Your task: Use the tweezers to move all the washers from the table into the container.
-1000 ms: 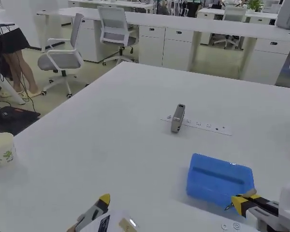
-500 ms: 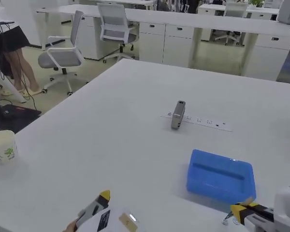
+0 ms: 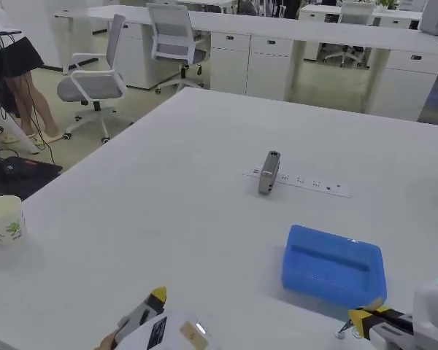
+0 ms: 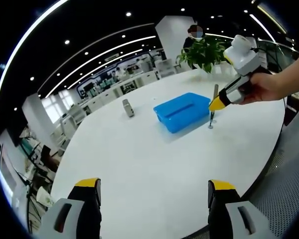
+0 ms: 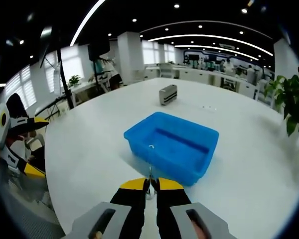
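right gripper (image 5: 150,185) clenched on the tweezers (image 5: 150,172); small washer (image 5: 150,147) at their tip, just before the blue container (image 5: 182,167), near wall. left gripper (image 4: 154,185) released, jaws wide, empty. beyond: silver box (image 5: 168,93).

white table (image 3: 168,219): blue container (image 3: 334,264) near right, grey box (image 3: 269,173) mid, at end of socket strip (image 3: 314,184); paper cup (image 3: 3,220) far left.
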